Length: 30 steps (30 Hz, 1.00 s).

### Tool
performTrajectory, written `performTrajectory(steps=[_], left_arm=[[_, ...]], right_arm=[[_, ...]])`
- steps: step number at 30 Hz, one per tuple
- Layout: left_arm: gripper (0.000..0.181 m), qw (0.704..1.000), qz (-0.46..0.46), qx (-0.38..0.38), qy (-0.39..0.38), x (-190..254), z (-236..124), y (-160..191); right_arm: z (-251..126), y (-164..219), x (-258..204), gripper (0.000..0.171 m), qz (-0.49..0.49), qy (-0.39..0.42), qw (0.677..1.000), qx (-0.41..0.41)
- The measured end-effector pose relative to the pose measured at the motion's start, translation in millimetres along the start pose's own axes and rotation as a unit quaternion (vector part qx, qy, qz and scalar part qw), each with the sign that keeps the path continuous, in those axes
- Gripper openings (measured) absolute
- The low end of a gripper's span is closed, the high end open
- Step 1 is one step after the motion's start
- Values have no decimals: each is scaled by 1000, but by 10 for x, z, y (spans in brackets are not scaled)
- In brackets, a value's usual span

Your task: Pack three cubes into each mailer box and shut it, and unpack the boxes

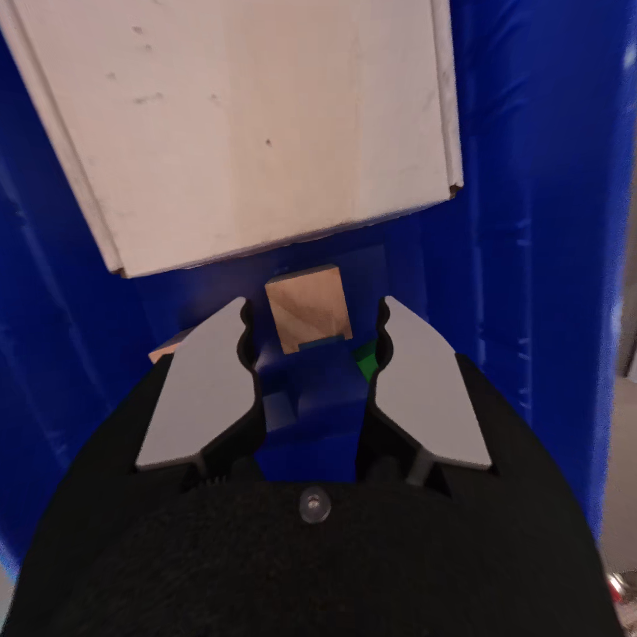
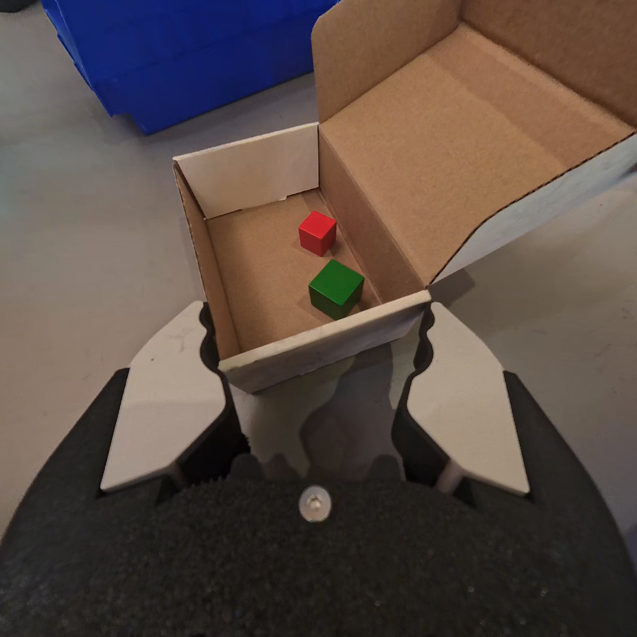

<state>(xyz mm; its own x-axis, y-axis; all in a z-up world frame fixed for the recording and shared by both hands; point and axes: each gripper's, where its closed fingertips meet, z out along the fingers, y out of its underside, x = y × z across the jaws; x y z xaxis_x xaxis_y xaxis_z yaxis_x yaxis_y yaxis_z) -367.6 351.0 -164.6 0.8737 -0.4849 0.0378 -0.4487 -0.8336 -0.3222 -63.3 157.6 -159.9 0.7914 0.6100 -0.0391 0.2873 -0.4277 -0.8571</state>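
Note:
In the left wrist view my left gripper [image 1: 313, 306] reaches down into a blue bin [image 1: 517, 206] and is shut on a blue cube [image 1: 310, 403] held between its fingers. Beyond the tips lie a plain wooden cube [image 1: 306, 310], a second wooden cube [image 1: 162, 351] at the left, and a green cube [image 1: 365, 358] at the right. A closed white mailer box [image 1: 241, 120] lies farther back in the bin. In the right wrist view my right gripper [image 2: 317, 306] is open and empty, its fingers on either side of the near wall of an open mailer box [image 2: 320, 348]. A red cube [image 2: 317, 232] and a green cube [image 2: 336, 287] sit inside.
The open box's lid [image 2: 482, 120] stands up and back to the right. The blue bin [image 2: 189, 58] stands behind the box at the upper left on a grey floor [image 2: 86, 241]. The bin's walls close in around my left gripper. Across from one pair of fingers to the other is roughly 35 cm.

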Motion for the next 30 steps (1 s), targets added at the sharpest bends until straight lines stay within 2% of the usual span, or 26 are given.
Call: performTrajectory(steps=[3, 8, 11, 14, 17, 21, 23, 25, 30], left_arm=[[49, 999, 28, -31, -21, -39, 123, 64], [48, 997, 54, -54, 2, -54, -28, 172], [47, 997, 71, -3, 4, -28, -353, 89], [47, 986, 145, 75, 36, 359, -829, -60], [47, 946, 269, 155, 97, 1139, -1296, -141], [47, 853, 436, 229, 174, 2231, -1676, -59], [47, 825, 495, 197, 190, 2605, -1545, 54], [47, 802, 551, 156, 169, 2839, -1244, 95], [47, 759, 624, 42, 180, 3176, -455, 216]], right_arm=[[0, 1, 0, 112, 0, 0, 1000, 0], [0, 1, 1, 112, 0, 0, 1000, 0], [0, 1, 0, 112, -1, 1, 1000, 0], [1, 1, 0, 112, 0, 0, 1000, 0], [1, 0, 0, 112, 0, 0, 1000, 0], [3, 1, 1, 112, 1, -1, 1000, 0], [4, 2, 1, 112, 2, -2, 1000, -1], [3, 1, -1, 112, 2, -2, 1000, -1], [3, 1, -2, 112, 2, -4, 1000, -1]])
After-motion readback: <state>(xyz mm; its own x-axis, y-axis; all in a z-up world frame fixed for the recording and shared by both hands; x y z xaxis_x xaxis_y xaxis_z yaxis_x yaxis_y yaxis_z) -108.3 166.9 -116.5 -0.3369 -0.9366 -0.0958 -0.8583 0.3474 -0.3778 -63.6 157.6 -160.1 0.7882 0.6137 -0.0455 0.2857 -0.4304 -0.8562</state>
